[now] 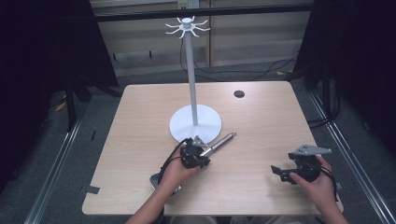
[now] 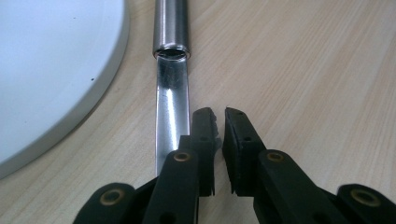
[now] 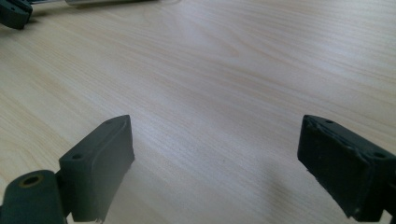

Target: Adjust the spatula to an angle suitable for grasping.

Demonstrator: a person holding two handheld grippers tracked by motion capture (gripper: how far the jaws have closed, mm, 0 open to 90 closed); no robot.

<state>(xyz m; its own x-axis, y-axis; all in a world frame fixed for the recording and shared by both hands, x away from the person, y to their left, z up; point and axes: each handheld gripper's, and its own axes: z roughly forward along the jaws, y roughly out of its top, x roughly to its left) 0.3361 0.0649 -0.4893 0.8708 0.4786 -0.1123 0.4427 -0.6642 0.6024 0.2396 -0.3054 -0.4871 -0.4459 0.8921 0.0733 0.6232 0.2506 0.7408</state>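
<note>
Plainly, the left gripper (image 2: 218,116) has its jaws almost together, with only a thin slit between the pads and nothing in that slit. The metal utensil (image 2: 170,100) lies just beside them at centre left of the left gripper view: its flat, shiny shank runs under the edge of the nearer jaw and up to a round tubular handle at the top of the frame. So the pads are beside the shank, not pinching it. Whether a jaw touches the metal cannot be told.

In the high view the left gripper (image 1: 198,151) sits at lower centre, its tips at the near end of the utensil (image 1: 219,143), which lies slantwise on the table (image 1: 261,107) toward the upper right. Its far end stops just short of the white round base of the stand (image 1: 194,122); in the left gripper view the base rim (image 2: 70,93) curves through the upper left, near the shank but apart from it.

The right gripper (image 1: 285,173) hovers at lower right with jaws spread wide over bare wood and empty; its own view shows the two pads (image 3: 100,163) well apart.

By my reading the work is at an early stage: the utensil lies flat on the table, ungripped, and the stand's hooks (image 1: 187,25) at top centre are bare. A firm grasp, a lift and presumably a hanging on a hook all remain.
</note>
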